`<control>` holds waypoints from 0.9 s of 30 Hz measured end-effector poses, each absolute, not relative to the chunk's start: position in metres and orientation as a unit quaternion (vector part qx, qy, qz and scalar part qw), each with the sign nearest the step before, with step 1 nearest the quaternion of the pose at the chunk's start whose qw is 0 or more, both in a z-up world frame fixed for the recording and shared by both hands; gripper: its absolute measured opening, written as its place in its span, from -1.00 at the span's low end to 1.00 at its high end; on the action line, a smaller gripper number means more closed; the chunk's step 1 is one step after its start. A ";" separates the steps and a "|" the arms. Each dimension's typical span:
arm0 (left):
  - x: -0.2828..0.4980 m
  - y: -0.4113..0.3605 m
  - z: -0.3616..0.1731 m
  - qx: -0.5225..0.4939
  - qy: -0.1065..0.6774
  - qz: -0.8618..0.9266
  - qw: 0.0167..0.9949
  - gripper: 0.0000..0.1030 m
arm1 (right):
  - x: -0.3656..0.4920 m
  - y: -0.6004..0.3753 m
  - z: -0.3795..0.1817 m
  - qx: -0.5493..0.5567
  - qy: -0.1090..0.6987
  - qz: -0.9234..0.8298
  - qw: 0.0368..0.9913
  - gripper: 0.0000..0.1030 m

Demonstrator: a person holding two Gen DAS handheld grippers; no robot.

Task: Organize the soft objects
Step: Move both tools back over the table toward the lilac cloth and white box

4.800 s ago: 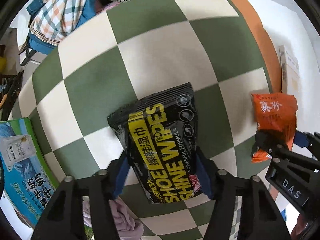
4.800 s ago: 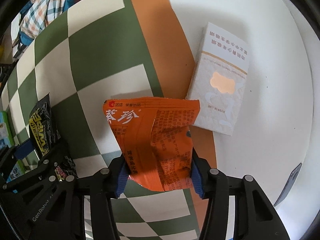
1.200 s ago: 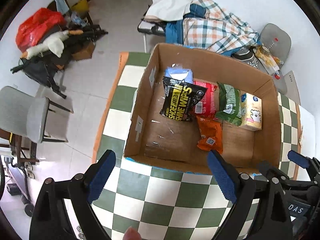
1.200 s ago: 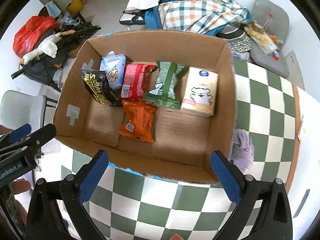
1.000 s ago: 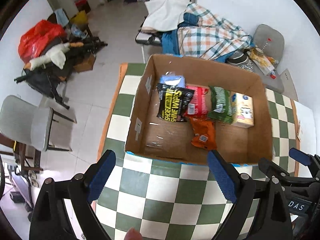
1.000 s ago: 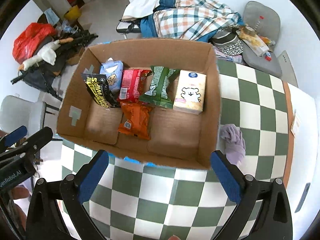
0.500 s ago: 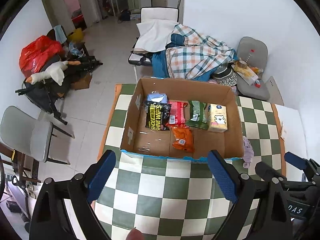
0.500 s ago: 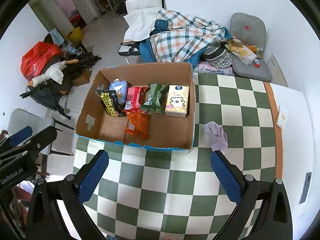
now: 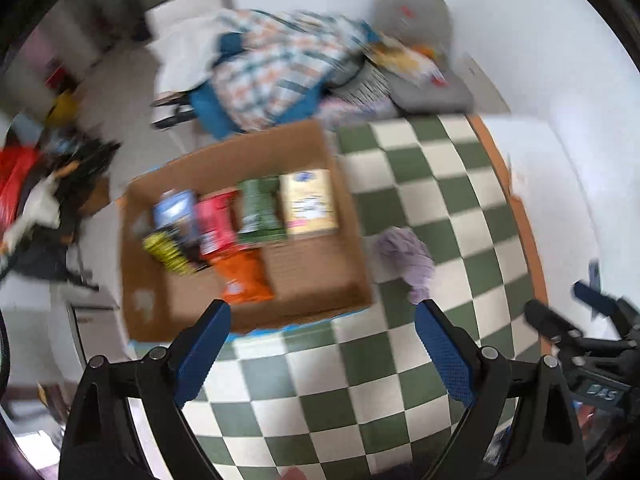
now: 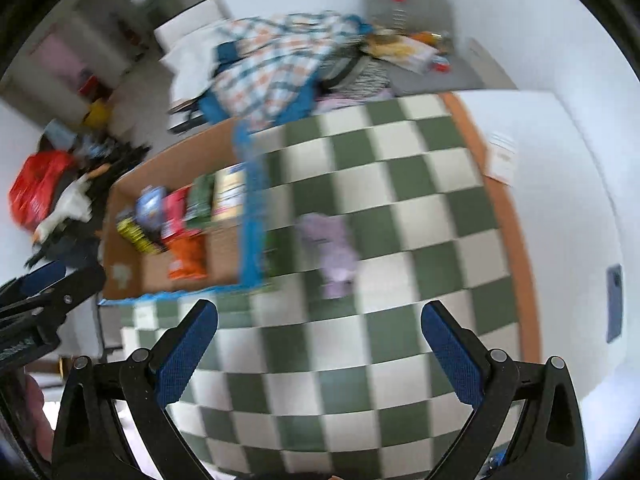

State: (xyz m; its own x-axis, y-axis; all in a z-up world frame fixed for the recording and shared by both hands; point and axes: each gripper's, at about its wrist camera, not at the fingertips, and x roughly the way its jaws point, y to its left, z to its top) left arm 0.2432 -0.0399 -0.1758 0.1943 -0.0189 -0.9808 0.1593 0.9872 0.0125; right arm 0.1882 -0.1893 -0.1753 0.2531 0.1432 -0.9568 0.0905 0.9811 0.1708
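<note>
Both grippers hung high over the green-and-cream checked worktop [image 9: 400, 200], pointing steeply down. The left gripper [image 9: 322, 354] had its blue-padded jaws spread wide with nothing between them, and the right gripper [image 10: 320, 354] stood the same, wide and empty.

The open brown cardboard box [image 9: 320, 280] sat at the worktop's far left corner, already holding a row of soft packets: a blue one, a red one, a green one and a pale yellow tissue pack [image 9: 308, 202], with a black-and-yellow wipes pouch and an orange sachet [image 9: 244, 276] in front.

The one soft thing left outside appeared to be the crumpled lilac cloth [image 10: 332, 248], lying on the checks just beside the box's right wall, towards the worktop's middle. It looked limp and bunched, a loose heap with no firm edge.

To do this step well, I would bring one gripper straight down over the heap's thickest fold, close on a good bunch so no tail drags, lift clear of the box wall, then release into the bare floor at the box's right.
</note>
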 end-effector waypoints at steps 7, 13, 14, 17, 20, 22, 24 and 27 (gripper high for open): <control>0.310 -0.133 -0.271 0.070 0.731 -0.092 0.673 0.82 | 0.211 -0.293 -0.198 0.117 0.614 -0.052 0.779 1.00; 0.332 -0.174 -0.357 0.075 0.788 -0.059 0.608 0.82 | 0.234 -0.368 -0.226 0.123 0.627 -0.082 0.765 1.00; 0.333 -0.176 -0.368 0.071 0.795 -0.054 0.600 0.82 | 0.240 -0.383 -0.233 0.125 0.632 -0.085 0.760 1.00; 0.336 -0.182 -0.397 0.060 0.812 -0.032 0.580 0.82 | 0.255 -0.407 -0.249 0.126 0.643 -0.091 0.750 1.00; 0.336 -0.186 -0.420 0.061 0.824 -0.014 0.563 0.82 | 0.278 -0.430 -0.269 0.127 0.655 -0.094 0.739 1.00; 0.334 -0.185 -0.432 0.054 0.834 -0.002 0.550 0.82 | 0.297 -0.440 -0.286 0.129 0.665 -0.093 0.730 1.00; 0.333 -0.183 -0.439 0.043 0.836 0.007 0.547 0.82 | 0.320 -0.450 -0.305 0.131 0.676 -0.093 0.719 1.00; 0.331 -0.177 -0.445 0.010 0.837 0.013 0.547 0.82 | 0.353 -0.465 -0.340 0.150 0.693 -0.096 0.699 1.00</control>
State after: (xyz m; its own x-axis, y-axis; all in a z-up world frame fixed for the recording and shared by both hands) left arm 0.3308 -0.1770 -0.4454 -0.4012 0.0309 -0.9155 0.0019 0.9995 0.0329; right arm 0.3532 -0.4654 -0.3404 0.0213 0.0731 -0.9971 0.3425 0.9364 0.0759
